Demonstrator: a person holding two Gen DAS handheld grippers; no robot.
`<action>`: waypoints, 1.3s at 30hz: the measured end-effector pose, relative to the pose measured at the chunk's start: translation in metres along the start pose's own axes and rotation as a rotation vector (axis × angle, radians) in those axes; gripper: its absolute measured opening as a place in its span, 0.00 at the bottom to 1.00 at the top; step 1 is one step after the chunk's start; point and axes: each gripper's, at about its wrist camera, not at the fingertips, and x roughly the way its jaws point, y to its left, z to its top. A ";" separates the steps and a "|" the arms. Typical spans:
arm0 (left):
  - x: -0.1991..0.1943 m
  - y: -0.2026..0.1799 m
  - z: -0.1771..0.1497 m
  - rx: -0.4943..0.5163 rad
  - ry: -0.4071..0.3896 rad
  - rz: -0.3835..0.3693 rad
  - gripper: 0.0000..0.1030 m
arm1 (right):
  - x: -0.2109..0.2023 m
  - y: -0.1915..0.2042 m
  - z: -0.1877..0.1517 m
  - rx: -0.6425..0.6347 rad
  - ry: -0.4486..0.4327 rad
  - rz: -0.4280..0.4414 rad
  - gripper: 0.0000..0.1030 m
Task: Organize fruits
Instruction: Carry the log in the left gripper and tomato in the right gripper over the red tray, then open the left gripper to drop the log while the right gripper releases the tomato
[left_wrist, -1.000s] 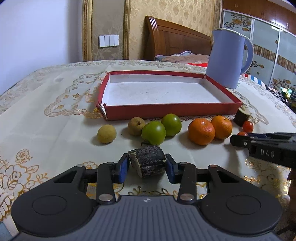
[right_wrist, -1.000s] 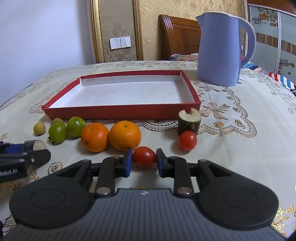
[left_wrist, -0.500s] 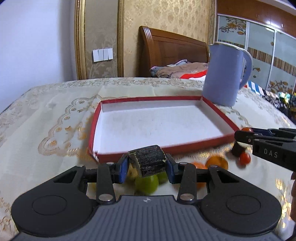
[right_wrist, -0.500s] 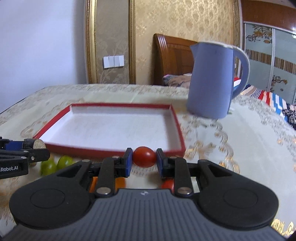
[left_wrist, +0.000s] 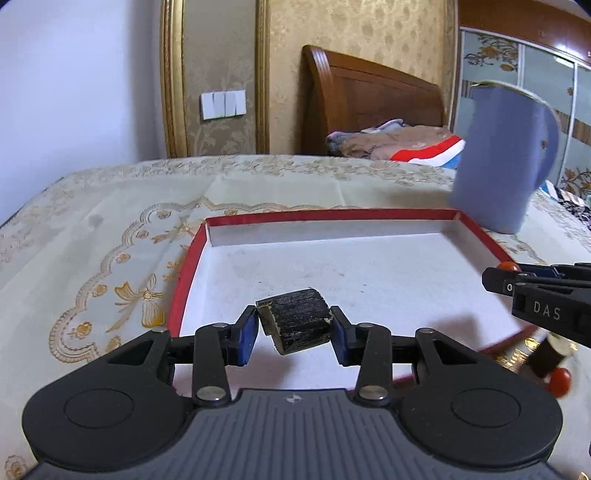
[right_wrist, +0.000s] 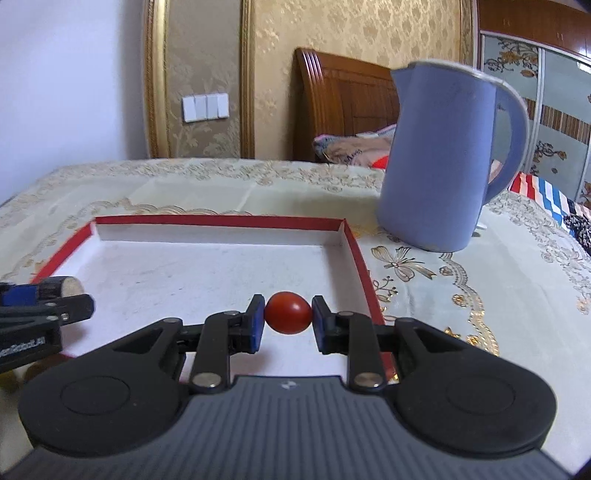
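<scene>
Both claws now over red tray (left_wrist: 480, 229); left claw (left_wrist: 294, 328) clamps dark chunk (left_wrist: 295, 325), right claw (right_wrist: 288, 313) tomato (right_wrist: 288, 312)

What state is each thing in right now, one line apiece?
left gripper: shut on the dark cut piece, held over the tray
right gripper: shut on the small red tomato, held over the tray
red tray: nothing lying in it
blue kettle: upright on the tablecloth

Soft daylight, perhaps slight motion blur
</scene>
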 end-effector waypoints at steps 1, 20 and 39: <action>0.006 0.001 0.001 -0.001 0.011 0.005 0.39 | 0.006 -0.001 0.000 0.005 0.012 0.000 0.25; 0.043 0.001 0.009 -0.013 0.066 0.065 0.40 | 0.044 -0.002 0.003 0.026 0.089 0.005 0.25; 0.029 0.006 0.004 -0.032 -0.024 0.016 0.71 | 0.032 -0.001 -0.005 0.036 0.015 -0.039 0.78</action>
